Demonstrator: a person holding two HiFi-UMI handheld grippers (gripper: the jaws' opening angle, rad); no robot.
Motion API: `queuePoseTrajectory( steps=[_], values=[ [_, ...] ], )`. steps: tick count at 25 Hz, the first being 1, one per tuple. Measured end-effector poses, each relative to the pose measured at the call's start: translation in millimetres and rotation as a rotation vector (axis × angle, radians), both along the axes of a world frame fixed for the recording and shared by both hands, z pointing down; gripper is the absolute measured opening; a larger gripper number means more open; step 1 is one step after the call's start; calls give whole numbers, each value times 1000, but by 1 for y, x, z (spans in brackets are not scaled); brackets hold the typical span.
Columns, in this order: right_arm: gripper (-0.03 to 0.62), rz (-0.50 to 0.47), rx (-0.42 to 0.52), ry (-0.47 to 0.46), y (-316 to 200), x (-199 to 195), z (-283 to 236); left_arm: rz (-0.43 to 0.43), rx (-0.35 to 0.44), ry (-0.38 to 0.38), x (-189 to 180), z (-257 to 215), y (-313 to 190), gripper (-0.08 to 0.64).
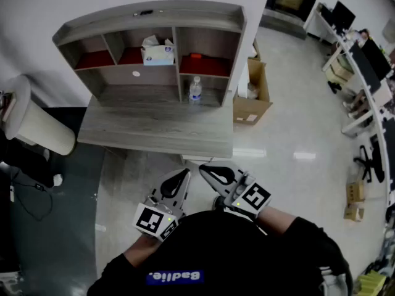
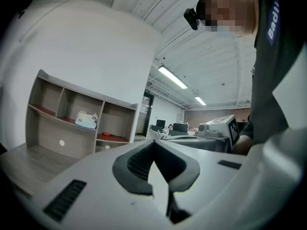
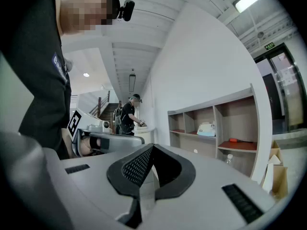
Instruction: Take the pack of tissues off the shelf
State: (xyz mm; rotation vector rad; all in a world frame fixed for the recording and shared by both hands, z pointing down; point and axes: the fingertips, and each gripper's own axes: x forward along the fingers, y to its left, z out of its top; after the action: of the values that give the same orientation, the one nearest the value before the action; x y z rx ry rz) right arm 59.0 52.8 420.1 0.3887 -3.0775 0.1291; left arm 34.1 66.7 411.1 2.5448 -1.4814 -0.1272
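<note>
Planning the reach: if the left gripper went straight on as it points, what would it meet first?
Probably the tongs of the right gripper, just across its tip; missing those, perhaps the shelf near its right end. Depth unclear.

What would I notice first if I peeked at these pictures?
The grey shelf on the desk stands out, with a white pack of tissues in its upper middle compartment and a water bottle lower right. Close to the person, the left claw and right claw are both shut and empty.
</note>
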Motion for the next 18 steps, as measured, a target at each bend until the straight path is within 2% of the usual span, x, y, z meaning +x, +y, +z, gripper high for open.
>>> queuePoseTrajectory(
  steps=[18],
  values=[
    [29, 13, 4, -7, 0, -16, -3, 3, 6, -4, -16, -3, 1, 2]
  ],
)
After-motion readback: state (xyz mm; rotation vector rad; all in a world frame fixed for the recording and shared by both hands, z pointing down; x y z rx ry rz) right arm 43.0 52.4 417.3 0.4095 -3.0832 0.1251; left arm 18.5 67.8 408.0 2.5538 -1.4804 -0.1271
